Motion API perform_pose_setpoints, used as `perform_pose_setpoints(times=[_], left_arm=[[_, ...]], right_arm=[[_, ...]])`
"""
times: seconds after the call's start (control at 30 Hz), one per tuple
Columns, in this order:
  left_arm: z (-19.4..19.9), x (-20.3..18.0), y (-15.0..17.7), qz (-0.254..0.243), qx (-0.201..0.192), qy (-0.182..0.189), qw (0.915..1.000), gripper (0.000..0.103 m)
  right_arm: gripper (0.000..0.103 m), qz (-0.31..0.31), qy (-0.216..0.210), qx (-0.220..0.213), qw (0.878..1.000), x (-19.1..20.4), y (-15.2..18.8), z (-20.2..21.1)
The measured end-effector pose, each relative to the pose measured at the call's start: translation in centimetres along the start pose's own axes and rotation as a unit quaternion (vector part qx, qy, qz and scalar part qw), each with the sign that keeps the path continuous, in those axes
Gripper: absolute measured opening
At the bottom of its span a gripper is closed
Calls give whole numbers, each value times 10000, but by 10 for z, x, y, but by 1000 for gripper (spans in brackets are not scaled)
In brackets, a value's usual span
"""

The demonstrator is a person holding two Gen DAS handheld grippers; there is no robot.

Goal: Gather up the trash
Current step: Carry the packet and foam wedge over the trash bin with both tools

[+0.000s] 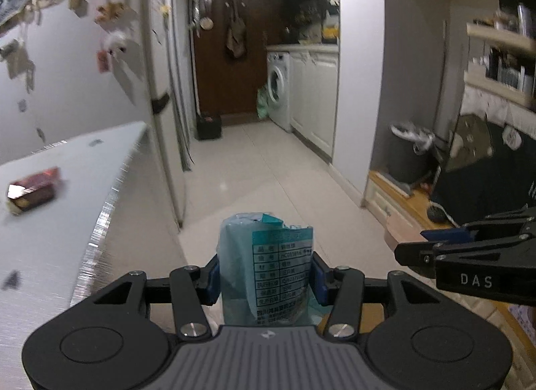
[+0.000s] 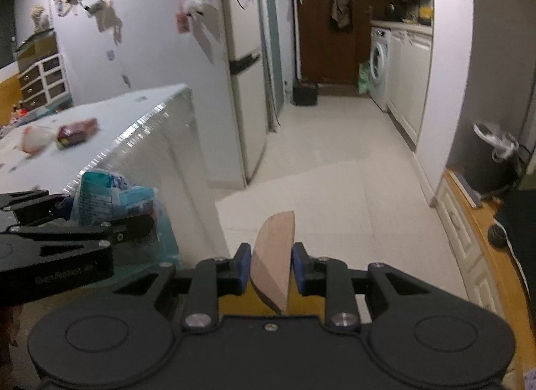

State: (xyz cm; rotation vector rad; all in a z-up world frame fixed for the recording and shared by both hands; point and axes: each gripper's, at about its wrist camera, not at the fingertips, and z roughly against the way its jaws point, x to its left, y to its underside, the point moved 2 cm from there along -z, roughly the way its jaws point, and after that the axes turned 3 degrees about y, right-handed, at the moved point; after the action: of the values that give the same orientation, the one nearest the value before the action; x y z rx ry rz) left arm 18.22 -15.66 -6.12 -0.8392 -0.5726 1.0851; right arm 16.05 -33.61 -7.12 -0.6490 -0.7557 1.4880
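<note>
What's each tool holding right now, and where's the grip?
Left tool: teal plastic packet, pinched across its middle. Right tool: tan cardboard piece, pinched at its lower half, curved top sticking out forward.

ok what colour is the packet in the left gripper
Clear plastic with a teal and white printed label, best seen in the left wrist view.

The left gripper (image 1: 266,276) was held low in the middle of its own view, its blue pads (image 1: 212,277) pressed against both sides of a plastic bag (image 1: 268,256). The right gripper (image 2: 270,267) was held likewise at the bottom centre of its view, its pads (image 2: 244,264) closed on a piece of cardboard (image 2: 273,256). Each gripper was seen at the other view's edge, level and side by side.
</note>
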Motion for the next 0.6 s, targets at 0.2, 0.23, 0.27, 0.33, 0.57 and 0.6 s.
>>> perform_pose_setpoints(times=[0.2,0.23,0.27,0.33,0.57,0.6], left_arm=[[-37,-16,8,-64,353,157,9992,51],[-43,-18,10,-60,414,195,9989,51],[-48,-19,11,-59,464,227,9986,51],[-59,-22,13,-78,570,283,9979,51],[-102,-28,30,-39,1047,435,9935,51],[-107,-28,33,-38,1119,442,9927,51]], right_arm=[[27,-103,100,338,9993,-25,16,-24],[27,-112,107,388,9991,-27,19,-28],[27,-113,117,455,9988,-30,22,-33],[27,-103,129,567,9983,-34,27,-40],[27,-70,107,1074,9941,-47,40,-71],[27,-76,117,1181,9929,-48,42,-77]])
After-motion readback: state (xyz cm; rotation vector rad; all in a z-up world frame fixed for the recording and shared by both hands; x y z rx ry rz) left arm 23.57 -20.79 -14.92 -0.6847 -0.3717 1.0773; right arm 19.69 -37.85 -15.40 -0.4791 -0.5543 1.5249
